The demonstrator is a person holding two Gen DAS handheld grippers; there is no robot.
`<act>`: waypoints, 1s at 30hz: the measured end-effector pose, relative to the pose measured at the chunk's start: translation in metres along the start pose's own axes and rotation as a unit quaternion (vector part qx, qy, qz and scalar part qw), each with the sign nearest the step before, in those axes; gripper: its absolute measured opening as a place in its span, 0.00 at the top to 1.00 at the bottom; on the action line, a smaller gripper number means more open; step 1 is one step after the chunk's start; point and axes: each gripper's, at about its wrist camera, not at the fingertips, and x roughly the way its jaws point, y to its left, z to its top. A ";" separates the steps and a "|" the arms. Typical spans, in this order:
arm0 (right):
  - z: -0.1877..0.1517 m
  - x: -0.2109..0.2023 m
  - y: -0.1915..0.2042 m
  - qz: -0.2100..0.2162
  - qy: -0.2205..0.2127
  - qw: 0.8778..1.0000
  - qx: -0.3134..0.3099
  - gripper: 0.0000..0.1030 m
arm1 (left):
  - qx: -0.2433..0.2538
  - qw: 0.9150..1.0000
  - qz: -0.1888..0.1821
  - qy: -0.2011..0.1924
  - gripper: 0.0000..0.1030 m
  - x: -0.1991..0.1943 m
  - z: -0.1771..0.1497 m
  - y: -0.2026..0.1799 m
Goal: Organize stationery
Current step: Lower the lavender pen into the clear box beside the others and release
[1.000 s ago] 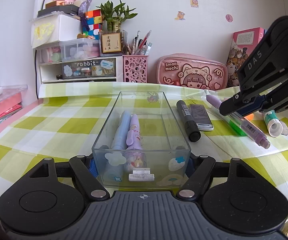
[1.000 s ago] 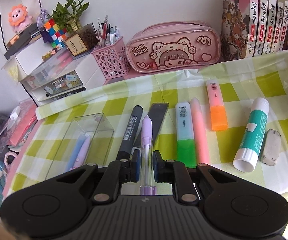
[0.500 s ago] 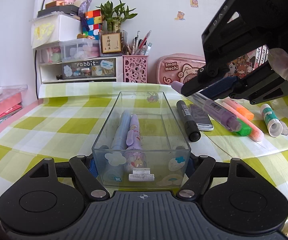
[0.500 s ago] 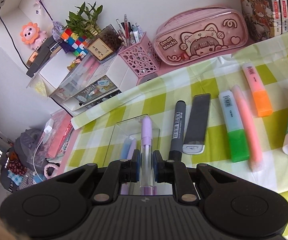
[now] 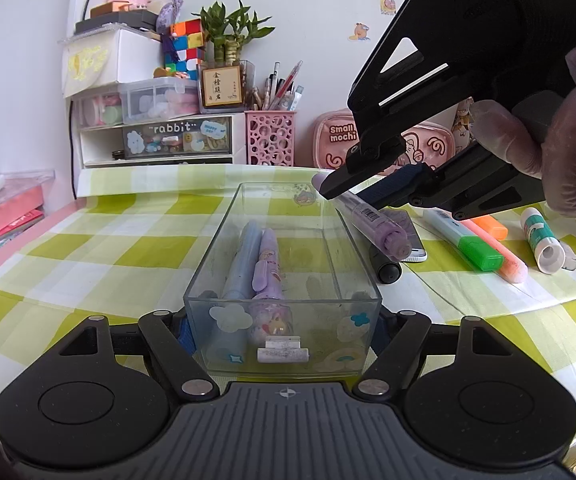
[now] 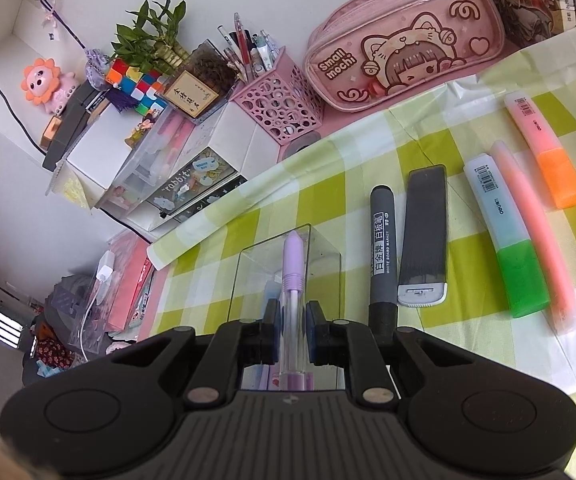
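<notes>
While the left tool (image 5: 282,322) clamps the near end of the clear box (image 5: 351,236) on the checked worktop (image 5: 88,256), two pens, one blue (image 5: 242,256) and one purple (image 5: 266,258), lie side by side along the box floor. Above the box's right wall the right tool (image 6: 291,334), in a gloved hand (image 5: 567,148), is closed on a lilac pen (image 5: 375,224) held clear of the cloth and tilted, its tip toward the far end of the box. Just right of the box lie a black marker (image 6: 381,248) and a dark flat case (image 6: 423,236), then a green highlighter (image 6: 507,240), a pink pen (image 6: 535,232), an orange highlighter (image 6: 543,152) and a glue stick (image 5: 541,234). Farther back, by the wall, stand a pink pencil case (image 6: 403,44) and a pink pen cup (image 5: 270,138).
</notes>
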 end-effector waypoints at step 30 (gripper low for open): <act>0.003 0.007 0.000 0.003 0.012 1.000 0.026 0.68 | 0.000 1.000 0.000 0.000 0.28 0.000 0.000 0.000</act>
